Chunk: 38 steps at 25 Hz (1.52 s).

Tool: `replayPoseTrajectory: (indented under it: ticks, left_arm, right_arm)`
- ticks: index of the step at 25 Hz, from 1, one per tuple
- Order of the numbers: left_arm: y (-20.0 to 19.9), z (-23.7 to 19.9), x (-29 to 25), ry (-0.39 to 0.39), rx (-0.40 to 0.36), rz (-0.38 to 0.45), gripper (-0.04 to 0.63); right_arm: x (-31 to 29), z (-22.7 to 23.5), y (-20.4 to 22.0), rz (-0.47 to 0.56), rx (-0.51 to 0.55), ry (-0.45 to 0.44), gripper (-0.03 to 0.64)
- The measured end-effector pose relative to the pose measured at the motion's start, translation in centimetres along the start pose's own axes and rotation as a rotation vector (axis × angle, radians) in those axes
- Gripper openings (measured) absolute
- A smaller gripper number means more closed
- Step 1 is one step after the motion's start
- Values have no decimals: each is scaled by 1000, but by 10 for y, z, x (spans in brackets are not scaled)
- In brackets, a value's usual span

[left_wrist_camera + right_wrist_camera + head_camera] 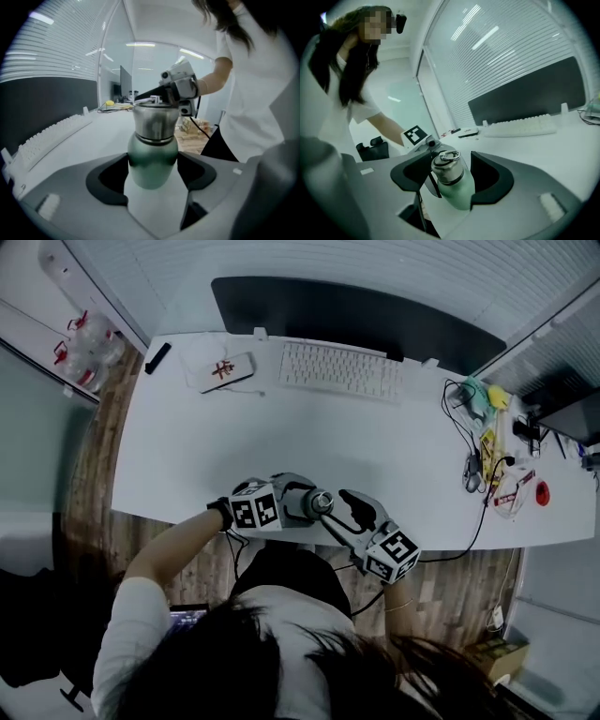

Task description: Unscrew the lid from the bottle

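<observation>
At the near edge of the white tabletop [281,442], a person works a green bottle [151,157] with a hand-held gripper in each hand. The keyboard [339,369] lies well apart, toward the far edge.

The left gripper [152,171] clamps the bottle's green body, its dark pads pressing both sides just below the steel collar. This holds the bottle in front of the person, at the tabletop's near edge. Whether its base rests on the surface cannot be told.

The right gripper [451,176] comes in from the opposite side. Its jaws stand wide and straddle the steel lid [445,168], with a visible gap on at least one side — around the cap, not squeezing it.

The lid sits squarely on the neck, its carry ring on top, and the seam with the body shows closed from both gripper views. By that evidence the unscrewing is not finished, and how far the thread has been loosened — if at all — the pictures do not tell.

What appears to remain is to close on the cap, turn it against the left gripper's hold, and lift it clear.
</observation>
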<state>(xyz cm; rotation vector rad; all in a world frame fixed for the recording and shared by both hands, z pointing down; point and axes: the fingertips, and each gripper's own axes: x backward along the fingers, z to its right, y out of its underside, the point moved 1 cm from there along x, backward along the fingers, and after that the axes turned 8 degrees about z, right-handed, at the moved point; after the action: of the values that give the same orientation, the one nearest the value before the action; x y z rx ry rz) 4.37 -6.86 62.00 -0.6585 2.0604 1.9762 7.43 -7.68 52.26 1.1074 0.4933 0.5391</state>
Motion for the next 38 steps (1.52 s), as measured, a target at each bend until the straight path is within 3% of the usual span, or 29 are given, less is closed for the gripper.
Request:
replayPoseTrajectory:
  ticks: [4, 8, 12, 19, 24, 32, 38]
  left_arm:
    - [1, 2, -1, -171, 77, 33, 379]
    - [3, 5, 0, -284, 136, 62, 379]
    - [2, 4, 0, -339, 154, 82, 379]
    - [0, 7, -1, -363, 185, 82, 377]
    - [2, 8, 2, -279, 144, 81, 377]
    - [4, 10, 8, 12, 11, 19, 376]
    - [5, 8, 10, 178, -67, -4, 376]
  right_arm:
    - [1, -10, 10, 63, -23, 140, 239]
    - [-3, -15, 16, 82, -3, 222, 238]
    - [-11, -15, 22, 69, 20, 231, 238]
    - [-14, -12, 26, 42, 84, 235, 239]
    - [-16, -14, 25, -14, 101, 65, 238]
    - [-22, -22, 26, -155, 182, -285, 236]
    - [-26, -24, 25, -218, 221, -443, 236]
